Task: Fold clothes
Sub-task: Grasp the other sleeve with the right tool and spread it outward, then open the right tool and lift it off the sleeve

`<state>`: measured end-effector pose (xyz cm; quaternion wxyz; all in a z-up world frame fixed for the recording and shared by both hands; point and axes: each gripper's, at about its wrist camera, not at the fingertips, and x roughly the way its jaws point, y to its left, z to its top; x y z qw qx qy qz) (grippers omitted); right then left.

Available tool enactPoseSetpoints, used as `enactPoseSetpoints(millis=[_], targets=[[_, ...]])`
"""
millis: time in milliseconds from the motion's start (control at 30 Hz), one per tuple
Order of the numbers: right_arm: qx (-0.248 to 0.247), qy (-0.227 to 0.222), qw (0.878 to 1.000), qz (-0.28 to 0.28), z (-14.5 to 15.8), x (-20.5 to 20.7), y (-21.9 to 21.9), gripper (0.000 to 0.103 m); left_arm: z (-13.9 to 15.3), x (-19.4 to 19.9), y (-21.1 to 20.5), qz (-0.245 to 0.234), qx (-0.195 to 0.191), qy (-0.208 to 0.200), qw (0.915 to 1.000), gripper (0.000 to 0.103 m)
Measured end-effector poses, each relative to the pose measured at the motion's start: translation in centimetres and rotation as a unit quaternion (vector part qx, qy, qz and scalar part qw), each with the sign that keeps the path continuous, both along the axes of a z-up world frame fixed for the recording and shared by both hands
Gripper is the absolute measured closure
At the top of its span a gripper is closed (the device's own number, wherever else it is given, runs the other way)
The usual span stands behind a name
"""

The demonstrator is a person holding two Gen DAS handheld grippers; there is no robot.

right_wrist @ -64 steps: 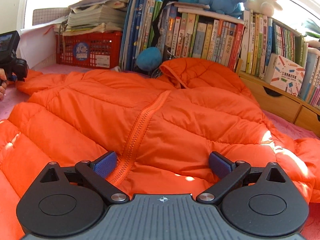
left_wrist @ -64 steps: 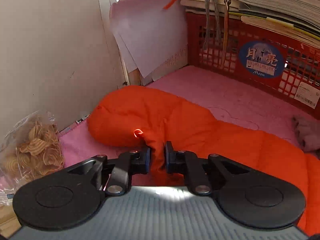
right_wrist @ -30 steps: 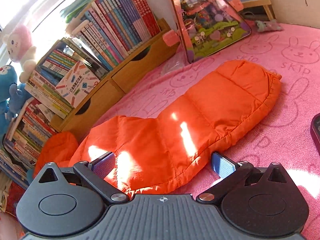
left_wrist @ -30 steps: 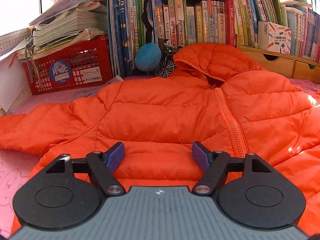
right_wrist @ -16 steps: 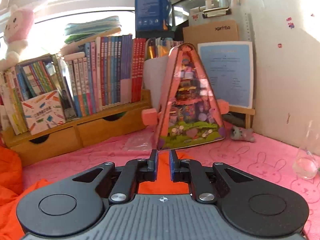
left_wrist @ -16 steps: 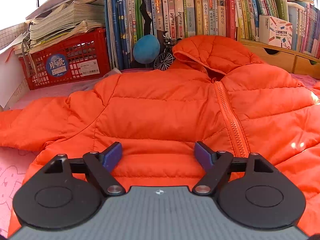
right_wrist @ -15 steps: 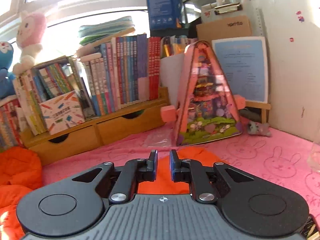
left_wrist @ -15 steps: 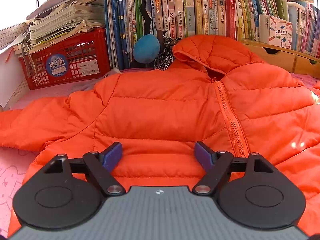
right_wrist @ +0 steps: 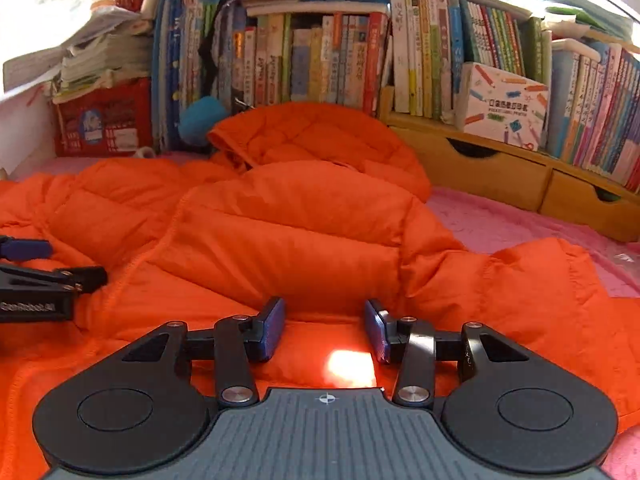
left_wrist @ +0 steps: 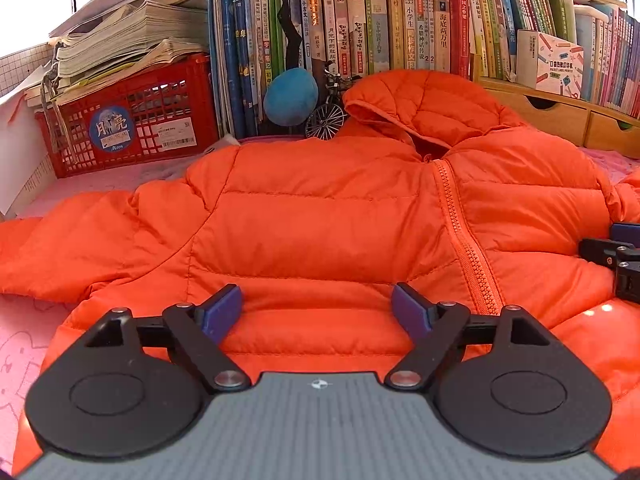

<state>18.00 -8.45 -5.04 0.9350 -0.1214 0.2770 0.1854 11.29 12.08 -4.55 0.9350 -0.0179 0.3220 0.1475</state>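
Note:
An orange hooded puffer jacket [left_wrist: 340, 220] lies front up on the pink cloth, zipper [left_wrist: 464, 236] closed and hood [left_wrist: 420, 108] toward the books. Its left sleeve [left_wrist: 60, 252] stretches out to the left. My left gripper [left_wrist: 318, 304] hovers over the hem left of the zipper. Its jaws are opening, with only flat fabric beneath them. My right gripper [right_wrist: 324, 320] is over the jacket's right side, where the right sleeve [right_wrist: 532, 288] comes in. Its jaws are opening too, and the pads stand clear of the fabric between them. Each gripper shows in the other's view: right gripper [left_wrist: 612, 252], left gripper [right_wrist: 36, 268].
A row of books [left_wrist: 380, 28] and wooden drawers [left_wrist: 560, 112] line the back. A red crate [left_wrist: 132, 128] under stacked papers stands back left. A blue ball [left_wrist: 290, 96] and a toy bicycle [left_wrist: 326, 120] sit by the hood. Pink cloth [left_wrist: 24, 344] shows at the left.
My right gripper, shut on the sleeve end at the far right, has swung left over the jacket and parted its jaws. The left gripper stayed put, jaws slightly wider.

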Motion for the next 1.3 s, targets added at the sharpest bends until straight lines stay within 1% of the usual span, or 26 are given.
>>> enactPoseSetpoints(millis=[67, 100, 133, 167, 233, 300, 400, 467, 533, 600, 667, 733, 800, 900, 933, 1000, 1067, 1167, 1233, 1300], targets=[[-0.029, -0.010, 0.999, -0.031, -0.7, 0.7, -1.2, 0.056, 0.0, 0.0, 0.1, -0.001, 0.000, 0.001, 1.0000, 0.019], [-0.046, -0.017, 0.998, -0.047, -1.0, 1.0, -1.7, 0.054, 0.0, 0.0, 0.1, -0.002, 0.000, 0.002, 1.0000, 0.018], [-0.073, -0.031, 0.995, -0.066, -1.3, 1.5, -2.1, 0.051, 0.0, 0.1, 0.1, -0.003, 0.000, 0.002, 1.0000, 0.018], [-0.098, -0.042, 0.991, -0.084, -1.7, 1.9, -2.4, 0.050, 0.0, 0.1, 0.1, -0.003, 0.000, 0.002, 1.0000, 0.018], [-0.133, -0.053, 0.982, -0.125, -2.3, 2.9, -2.9, 0.049, 0.0, 0.1, 0.2, -0.004, 0.000, 0.003, 1.0000, 0.018], [-0.121, -0.048, 0.983, -0.133, -2.3, 3.1, -3.8, 0.048, 0.0, 0.1, 0.2, -0.003, -0.001, 0.003, 1.0000, 0.017], [-0.088, -0.061, 0.984, -0.140, -1.3, 0.9, -5.1, 0.048, 0.0, 0.1, 0.3, -0.003, -0.002, 0.004, 1.0000, 0.017], [-0.064, -0.070, 0.985, -0.142, -0.5, -0.7, -6.0, 0.046, 0.0, 0.1, 0.3, -0.004, -0.003, 0.004, 1.0000, 0.017], [-0.023, -0.080, 0.988, -0.129, 1.1, -3.2, -6.7, 0.041, 0.0, 0.1, 0.3, -0.004, -0.002, 0.005, 1.0000, 0.017], [0.014, -0.091, 0.991, -0.102, 2.5, -6.5, -6.7, 0.035, 0.0, 0.2, 0.2, -0.003, -0.001, 0.005, 1.0000, 0.016], [0.042, -0.098, 0.993, -0.054, 3.5, -10.2, -6.0, 0.033, 0.0, 0.2, 0.2, -0.003, 0.001, 0.005, 1.0000, 0.016], [0.050, -0.099, 0.994, -0.007, 3.6, -13.3, -4.9, 0.029, 0.0, 0.2, 0.2, -0.003, 0.002, 0.006, 1.0000, 0.016], [0.057, -0.099, 0.993, 0.038, 3.6, -16.4, -3.9, 0.028, 0.0, 0.2, 0.1, -0.002, 0.003, 0.007, 1.0000, 0.015], [0.052, -0.082, 0.992, 0.074, 2.4, -19.1, -2.5, 0.027, 0.0, 0.2, 0.2, -0.001, 0.003, 0.007, 1.0000, 0.015], [0.038, -0.079, 0.993, 0.075, 1.7, -19.6, -2.0, 0.027, 0.0, 0.3, 0.2, -0.001, 0.002, 0.007, 1.0000, 0.015], [0.002, -0.079, 0.995, 0.053, 0.2, -20.1, -1.8, 0.027, 0.0, 0.3, 0.3, -0.001, 0.001, 0.007, 1.0000, 0.015], [0.002, -0.084, 0.996, 0.026, -0.1, -20.5, -3.0, 0.028, 0.0, 0.3, 0.3, -0.001, -0.001, 0.006, 1.0000, 0.015], [-0.017, -0.093, 0.995, -0.035, -1.0, -20.7, -5.9, 0.027, 0.0, 0.2, 0.3, 0.000, -0.002, 0.003, 1.0000, 0.015], [-0.036, -0.103, 0.990, -0.088, -1.7, -21.0, -8.3, 0.023, 0.3, -0.3, 0.4, 0.003, 0.005, -0.003, 1.0000, 0.015], [-0.058, -0.114, 0.981, -0.143, -2.2, -21.2, -10.7, 0.018, 0.9, -1.4, 0.6, 0.011, 0.020, -0.013, 0.9996, 0.015]])
